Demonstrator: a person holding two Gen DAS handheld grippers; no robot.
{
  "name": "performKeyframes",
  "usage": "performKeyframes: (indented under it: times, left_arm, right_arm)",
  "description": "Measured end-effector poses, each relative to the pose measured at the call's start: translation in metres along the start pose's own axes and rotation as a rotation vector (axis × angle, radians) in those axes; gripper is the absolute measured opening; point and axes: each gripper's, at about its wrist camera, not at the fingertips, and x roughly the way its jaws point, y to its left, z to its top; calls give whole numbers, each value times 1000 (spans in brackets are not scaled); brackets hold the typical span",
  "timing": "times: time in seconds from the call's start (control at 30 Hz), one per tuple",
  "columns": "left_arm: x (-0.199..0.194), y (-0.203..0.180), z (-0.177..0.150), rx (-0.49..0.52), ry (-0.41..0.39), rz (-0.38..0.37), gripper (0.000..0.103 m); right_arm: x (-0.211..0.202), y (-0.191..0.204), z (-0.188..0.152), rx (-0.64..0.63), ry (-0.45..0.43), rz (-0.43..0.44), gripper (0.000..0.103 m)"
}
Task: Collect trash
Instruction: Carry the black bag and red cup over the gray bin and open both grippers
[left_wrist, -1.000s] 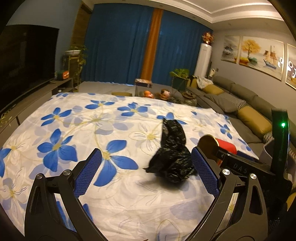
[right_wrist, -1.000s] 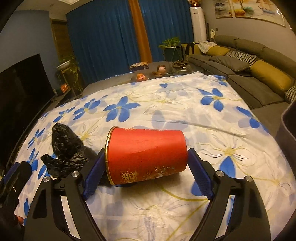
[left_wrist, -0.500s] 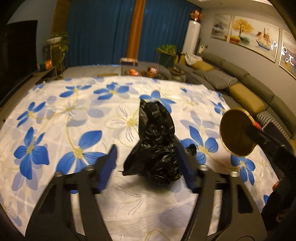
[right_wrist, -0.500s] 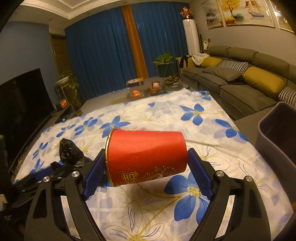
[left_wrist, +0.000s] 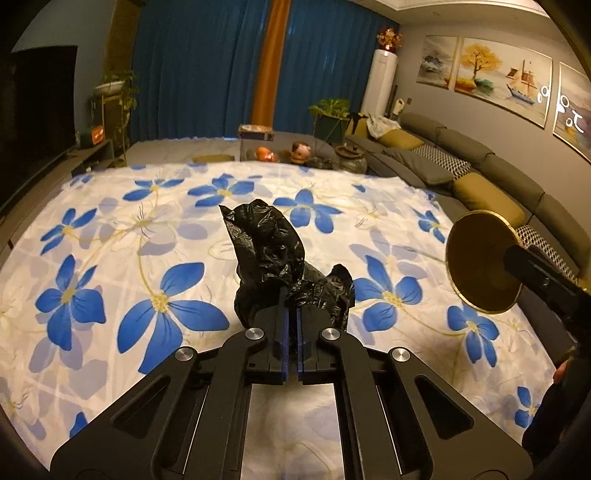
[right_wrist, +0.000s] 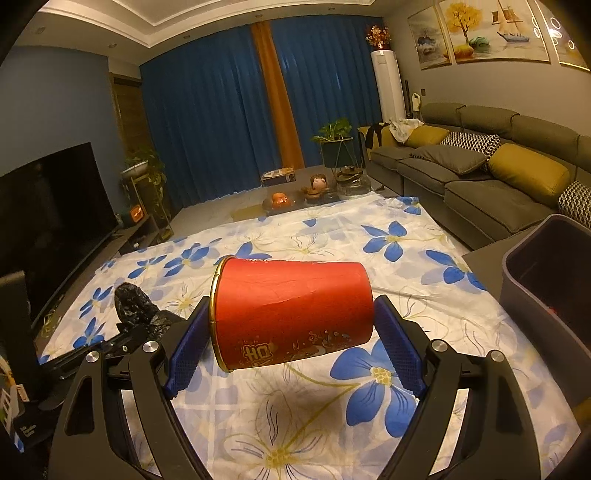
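Note:
A crumpled black plastic bag (left_wrist: 266, 251) lies on the floral sheet (left_wrist: 110, 240). My left gripper (left_wrist: 291, 314) is shut on the bag's near end, and the rest of the bag sticks up beyond the blue pads. My right gripper (right_wrist: 291, 304) is shut on a red paper cup (right_wrist: 291, 310), which lies sideways between the pads and hangs above the sheet. The left wrist view shows the cup's gold mouth (left_wrist: 480, 262) at the right. In the right wrist view the bag (right_wrist: 133, 302) and the left gripper (right_wrist: 122, 339) sit low at the left.
A dark grey bin (right_wrist: 524, 295) stands open at the right edge of the sheet. A grey sofa (right_wrist: 480, 170) runs along the right wall and a TV (right_wrist: 48, 206) along the left. A low table with ornaments (right_wrist: 314, 192) stands beyond the sheet.
My left gripper moved forward around the black bag and its jaws closed on it. My right gripper lifted the red cup off the sheet, bringing the bin into view.

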Motion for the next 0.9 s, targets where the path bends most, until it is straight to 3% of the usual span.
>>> performKeyframes:
  times: [0.2, 0.43, 0.9]
  left_arm:
    - [-33, -21, -1, 40, -52, 17, 2]
    - [-70, -51, -7, 72, -95, -13, 2]
    - [-108, -144, -15, 170, -123, -139, 2]
  right_arm:
    - [-28, -5, -1, -20, -18, 6, 83]
    - [-66, -24, -7, -18, -38, 5, 83]
    - [-129, -93, -3, 39, -113, -79, 83]
